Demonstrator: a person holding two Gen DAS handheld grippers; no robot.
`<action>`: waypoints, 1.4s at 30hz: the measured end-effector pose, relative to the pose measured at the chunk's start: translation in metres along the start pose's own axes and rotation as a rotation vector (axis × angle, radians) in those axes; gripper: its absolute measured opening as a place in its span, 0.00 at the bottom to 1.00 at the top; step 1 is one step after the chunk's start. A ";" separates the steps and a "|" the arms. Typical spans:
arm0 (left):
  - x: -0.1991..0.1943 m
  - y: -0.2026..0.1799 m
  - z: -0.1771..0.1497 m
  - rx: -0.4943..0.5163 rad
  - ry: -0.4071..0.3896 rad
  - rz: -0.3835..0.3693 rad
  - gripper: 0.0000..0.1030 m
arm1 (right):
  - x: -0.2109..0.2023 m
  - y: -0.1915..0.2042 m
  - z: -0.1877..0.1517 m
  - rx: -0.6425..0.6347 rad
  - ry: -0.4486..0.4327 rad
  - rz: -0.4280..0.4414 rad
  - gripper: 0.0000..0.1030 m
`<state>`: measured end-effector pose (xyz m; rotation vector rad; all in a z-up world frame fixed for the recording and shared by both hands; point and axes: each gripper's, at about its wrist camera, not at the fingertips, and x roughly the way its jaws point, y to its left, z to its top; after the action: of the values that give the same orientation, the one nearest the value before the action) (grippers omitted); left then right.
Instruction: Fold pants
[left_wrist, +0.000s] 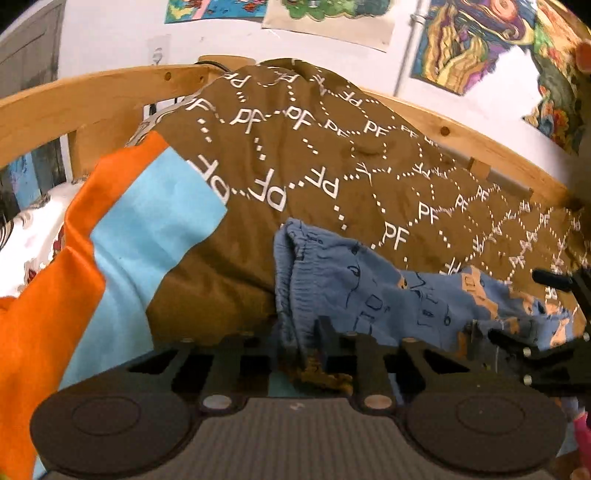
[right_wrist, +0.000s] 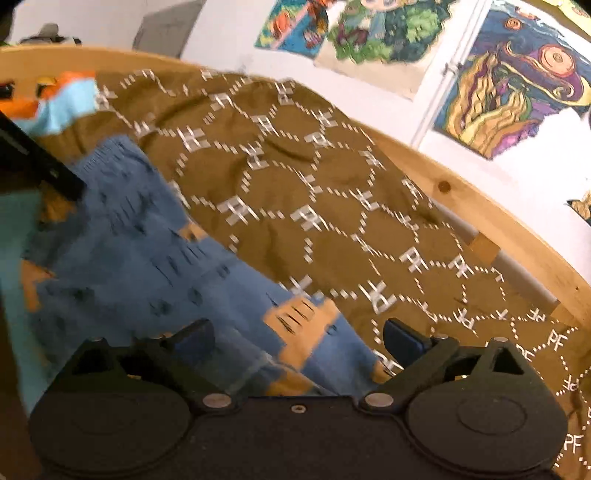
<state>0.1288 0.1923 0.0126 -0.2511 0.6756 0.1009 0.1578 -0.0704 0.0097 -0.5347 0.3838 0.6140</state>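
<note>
Blue knit cloth of the pants (left_wrist: 354, 280) sits pinched in the left claw (left_wrist: 336, 343), whose jaws have drawn narrow on the ribbed waistband edge at the near middle of the left wrist view. From that grip the pants run to the right, their blue and tan pattern crumpled toward the right claw, which shows there as black fingers at the right edge.

In the right wrist view the right claw (right_wrist: 299, 339) stands spread, its fingers well apart with the pants (right_wrist: 147, 251) lying between and beyond them; the pads do not press on the cloth. The picture is blurred.

The pants rest on a brown blanket (left_wrist: 314, 155) printed with white letters and dotted lines, spread over a bed. To the left lies orange and light blue cloth (left_wrist: 122, 236). A wooden bed rail (left_wrist: 92, 92) curves along the far side, with colourful pictures (right_wrist: 509, 92) on the white wall behind.
</note>
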 end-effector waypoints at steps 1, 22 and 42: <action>-0.001 0.001 0.000 -0.013 -0.006 -0.009 0.18 | -0.003 0.002 0.002 0.001 0.004 -0.006 0.95; -0.028 -0.073 0.019 0.174 0.000 0.045 0.15 | -0.035 -0.006 -0.046 0.182 0.049 -0.063 0.96; -0.036 -0.269 -0.033 0.573 -0.015 -0.281 0.15 | -0.124 -0.172 -0.067 0.504 0.097 0.040 0.98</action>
<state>0.1275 -0.0763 0.0628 0.2079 0.6218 -0.3573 0.1610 -0.2820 0.0776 -0.0741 0.6194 0.5058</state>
